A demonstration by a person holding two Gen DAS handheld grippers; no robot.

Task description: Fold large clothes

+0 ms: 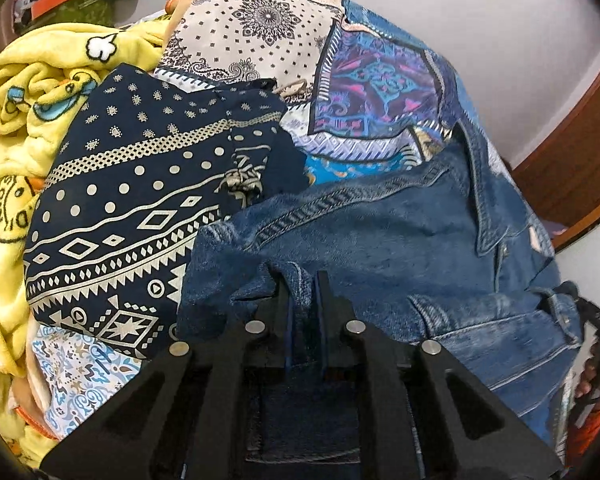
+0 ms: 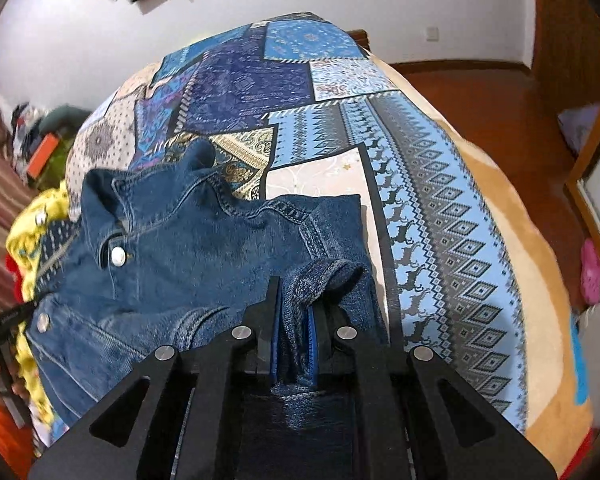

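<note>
A blue denim jacket (image 1: pixel 400 232) lies on the patchwork bedspread (image 1: pixel 372 84). My left gripper (image 1: pixel 303 280) is shut on a fold of the jacket's near edge. In the right wrist view the denim jacket (image 2: pixel 188 248) lies collar to the left, with metal buttons showing. My right gripper (image 2: pixel 294 292) is shut on a bunched cuff or hem of the jacket at its right side. The other gripper shows at the far edge of each view, by the jacket's opposite end.
A navy patterned garment (image 1: pixel 132 208) and a yellow fleece blanket (image 1: pixel 32 92) lie left of the jacket. The bedspread (image 2: pixel 440 184) stretches right to the bed's tan edge (image 2: pixel 540 280). Wooden floor (image 2: pixel 480 88) lies beyond it.
</note>
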